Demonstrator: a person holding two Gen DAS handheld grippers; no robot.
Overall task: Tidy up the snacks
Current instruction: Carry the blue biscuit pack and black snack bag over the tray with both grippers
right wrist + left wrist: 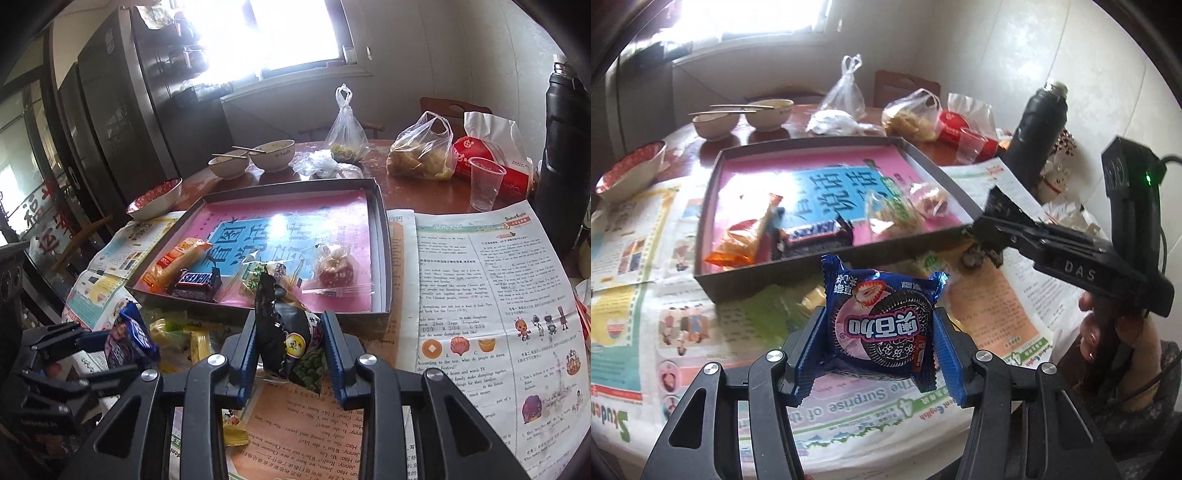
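With the left gripper [881,334] clamped on the blue cookie packet [882,321] and the right gripper [291,356] pinching a black snack pouch [286,332], both just short of the box [384,258] at twelve o'clock, either slick wrapper could slip free, or the hands could collide there.

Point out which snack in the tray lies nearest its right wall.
The clear-wrapped red and white sweet, alone at the right end. The Snickers bar, orange packet and green-labelled packet lie further left.
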